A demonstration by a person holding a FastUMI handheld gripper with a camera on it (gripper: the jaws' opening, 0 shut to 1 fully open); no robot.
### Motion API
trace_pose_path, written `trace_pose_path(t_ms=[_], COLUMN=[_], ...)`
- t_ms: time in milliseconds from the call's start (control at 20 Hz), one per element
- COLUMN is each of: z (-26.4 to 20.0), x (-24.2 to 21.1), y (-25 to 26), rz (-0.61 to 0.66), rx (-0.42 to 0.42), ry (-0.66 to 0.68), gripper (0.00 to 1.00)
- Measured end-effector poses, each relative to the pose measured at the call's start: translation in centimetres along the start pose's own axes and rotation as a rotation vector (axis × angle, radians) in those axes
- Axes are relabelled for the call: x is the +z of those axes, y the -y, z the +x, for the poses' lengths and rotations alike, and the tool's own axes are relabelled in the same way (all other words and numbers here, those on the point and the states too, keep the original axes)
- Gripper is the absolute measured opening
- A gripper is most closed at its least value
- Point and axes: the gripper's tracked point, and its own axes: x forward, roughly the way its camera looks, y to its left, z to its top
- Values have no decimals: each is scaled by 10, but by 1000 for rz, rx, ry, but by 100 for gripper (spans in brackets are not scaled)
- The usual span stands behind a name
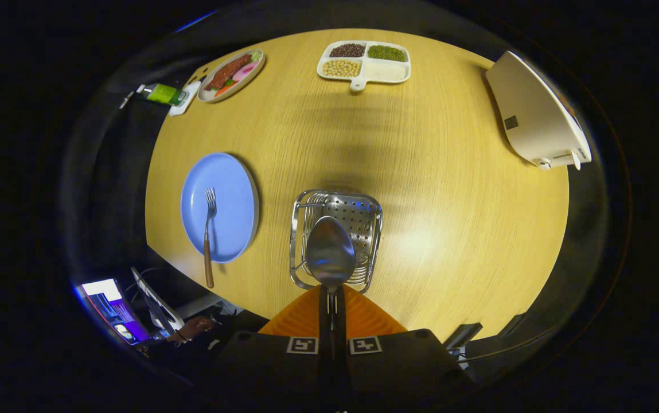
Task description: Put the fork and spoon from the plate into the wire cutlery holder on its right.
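Observation:
My gripper [332,298] is shut on the spoon [330,252], whose handle is pinched between the fingers and whose bowl sticks out ahead. The spoon hangs above the wire cutlery holder [363,213], a square metal basket with a perforated bottom standing on the wooden table. To the left of the holder lies the blue plate [231,198]. The fork [209,229] rests on that plate, tines pointing away, its brown handle reaching over the near rim.
At the far side of the round wooden table [449,201] sit a divided white tray [363,67] with beans and grains and an oval dish of food [230,76]. A white appliance [535,115] stands at the right. A hand [191,330] and a screen [111,307] are below left.

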Motion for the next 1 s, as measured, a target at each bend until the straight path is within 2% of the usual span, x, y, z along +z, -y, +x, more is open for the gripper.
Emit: trace_pose_path(t_ms=[150, 350, 550, 800, 850, 950, 1000], z=[5, 14, 23, 16, 12, -2, -11], x=[11, 16, 19, 35, 39, 50, 55], y=[-7, 5, 10, 6, 4, 2, -1], rz=[-26, -77, -77, -37, -28, -37, -44], rx=[1, -94, -120, -87, -83, -74, -72], ry=[-96, -215, -245, -125, -79, 45, 116], gripper=[5, 5, 5, 15, 22, 28, 28])
